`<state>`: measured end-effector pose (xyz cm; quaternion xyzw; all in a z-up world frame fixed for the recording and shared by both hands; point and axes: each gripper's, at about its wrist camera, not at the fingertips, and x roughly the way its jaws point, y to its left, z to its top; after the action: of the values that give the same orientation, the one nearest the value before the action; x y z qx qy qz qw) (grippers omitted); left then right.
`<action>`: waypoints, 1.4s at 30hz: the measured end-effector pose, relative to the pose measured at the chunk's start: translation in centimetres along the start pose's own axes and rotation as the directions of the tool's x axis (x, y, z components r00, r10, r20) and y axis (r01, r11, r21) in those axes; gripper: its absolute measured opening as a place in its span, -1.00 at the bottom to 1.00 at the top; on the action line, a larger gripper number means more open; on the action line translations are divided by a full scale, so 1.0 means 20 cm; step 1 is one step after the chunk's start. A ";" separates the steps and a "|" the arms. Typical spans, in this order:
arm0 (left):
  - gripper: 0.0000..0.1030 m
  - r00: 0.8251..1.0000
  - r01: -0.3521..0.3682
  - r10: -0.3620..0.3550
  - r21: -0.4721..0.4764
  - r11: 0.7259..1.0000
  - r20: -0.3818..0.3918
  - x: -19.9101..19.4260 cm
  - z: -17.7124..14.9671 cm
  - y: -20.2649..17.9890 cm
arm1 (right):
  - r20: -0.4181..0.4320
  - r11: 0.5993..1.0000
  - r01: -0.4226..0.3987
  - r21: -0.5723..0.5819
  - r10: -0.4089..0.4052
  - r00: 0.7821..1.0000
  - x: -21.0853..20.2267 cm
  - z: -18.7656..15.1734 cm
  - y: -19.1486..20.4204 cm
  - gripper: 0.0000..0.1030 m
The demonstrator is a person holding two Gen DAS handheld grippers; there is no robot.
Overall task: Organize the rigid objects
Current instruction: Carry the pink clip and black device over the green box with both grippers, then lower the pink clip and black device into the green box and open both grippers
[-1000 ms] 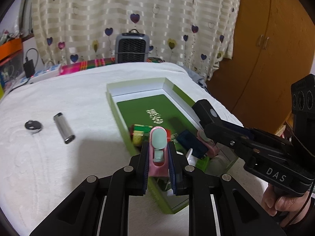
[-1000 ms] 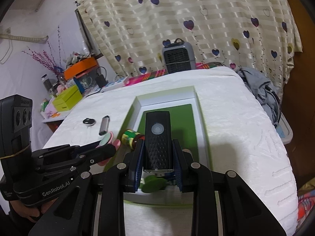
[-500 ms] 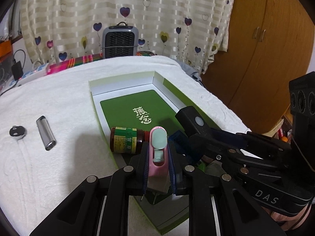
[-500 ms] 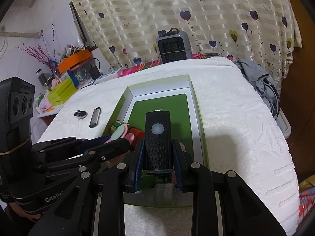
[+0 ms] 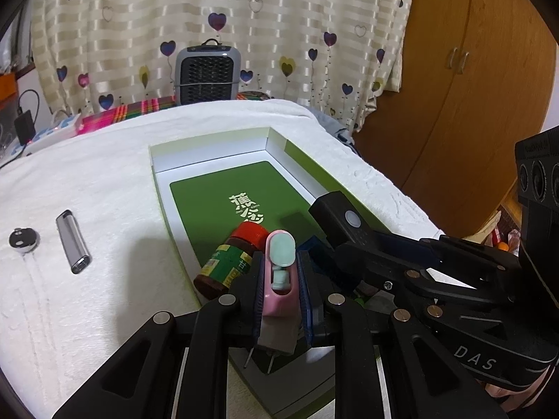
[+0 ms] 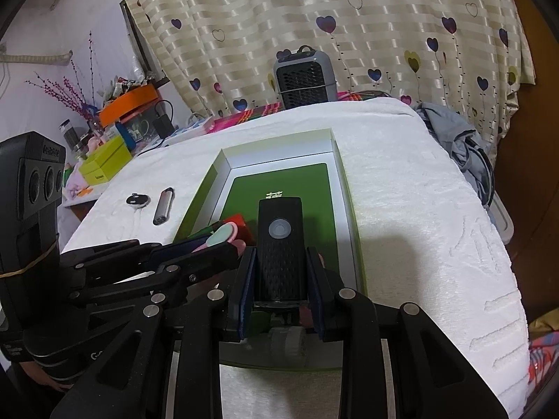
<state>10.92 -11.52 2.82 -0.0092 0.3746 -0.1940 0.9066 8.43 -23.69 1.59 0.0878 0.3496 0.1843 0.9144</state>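
My left gripper [image 5: 279, 279] is shut on a small pink object with a mint-green cap [image 5: 279, 269], held over the near end of the open green box [image 5: 307, 171]. My right gripper [image 6: 279, 279] is shut on a black textured device with a round button [image 6: 279, 244], also over the box's near end. Both grippers sit side by side; the left gripper [image 6: 223, 248] shows in the right wrist view and the right gripper [image 5: 335, 223] in the left wrist view. A red-capped brown bottle [image 5: 230, 262] lies on its side in the box. More items beneath the grippers are mostly hidden.
A silver lighter-shaped cylinder [image 5: 72, 241] and a small round black-and-white fob [image 5: 23, 240] lie on the white towel [image 5: 104, 181] left of the box. A grey heater [image 5: 208, 70] stands at the far edge. A wooden wardrobe [image 5: 454, 70] is on the right, cluttered shelves [image 6: 115, 122] on the left.
The left gripper has shifted over the box with the pink object still in it, bringing the red-capped bottle into view. The right gripper with the black device has barely moved.
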 end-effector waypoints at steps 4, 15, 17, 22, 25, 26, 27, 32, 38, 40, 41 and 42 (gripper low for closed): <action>-0.65 1.000 0.021 -0.021 -0.018 1.000 -0.002 0.00 0.01 0.01 | 0.009 1.000 0.007 -0.007 -0.007 1.000 -0.01 0.00 0.01 -0.44; -0.61 0.996 0.084 -0.083 -0.024 0.996 0.026 -0.02 0.00 0.01 | 0.049 1.000 0.025 -0.009 -0.024 0.999 -0.07 0.01 0.00 -0.25; -0.61 0.996 0.089 -0.088 -0.016 0.996 0.034 -0.03 0.00 0.00 | 0.052 1.000 0.028 -0.007 -0.028 0.998 -0.08 0.01 0.00 -0.25; -0.61 0.995 0.086 -0.086 -0.010 0.996 0.044 -0.06 0.00 -0.01 | 0.059 0.999 0.039 -0.018 -0.038 0.998 -0.10 0.01 0.01 -0.20; -0.61 0.996 0.071 -0.071 -0.009 0.997 0.048 -0.08 -0.01 -0.01 | 0.061 0.999 0.043 -0.022 -0.042 0.997 -0.12 0.01 0.02 -0.14; -0.61 0.996 0.068 -0.068 -0.010 0.998 0.050 -0.09 -0.01 -0.01 | 0.060 0.999 0.046 -0.024 -0.045 0.997 -0.12 0.01 0.02 -0.13; -0.61 0.996 0.066 -0.066 -0.011 0.998 0.052 -0.10 -0.01 -0.01 | 0.059 0.999 0.048 -0.026 -0.046 0.997 -0.13 0.01 0.03 -0.13; -0.61 0.997 0.055 -0.054 -0.012 0.998 0.062 -0.16 -0.03 0.01 | 0.054 0.998 0.054 -0.044 -0.051 0.997 -0.14 0.01 0.08 -0.12; -0.61 0.998 0.029 -0.027 -0.019 0.999 0.062 -0.22 -0.06 0.06 | 0.041 0.997 0.044 -0.068 -0.041 0.998 -0.16 0.01 0.16 -0.12; -0.61 0.998 0.019 -0.018 -0.021 1.000 0.060 -0.24 -0.07 0.08 | 0.038 0.996 0.043 -0.074 -0.040 0.998 -0.16 0.00 0.18 -0.12; -0.61 0.998 0.013 -0.012 -0.020 1.000 0.056 -0.25 -0.08 0.09 | 0.033 0.996 0.041 -0.075 -0.038 0.999 -0.16 0.00 0.20 -0.12; -0.61 0.998 0.008 -0.007 -0.018 1.000 0.055 -0.26 -0.09 0.10 | 0.030 0.996 0.040 -0.076 -0.038 0.999 -0.16 0.00 0.21 -0.12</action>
<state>7.04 -7.49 4.75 -0.0243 0.3511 -0.1938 0.9157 5.15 -21.08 4.71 0.0486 0.3308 0.1785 0.9254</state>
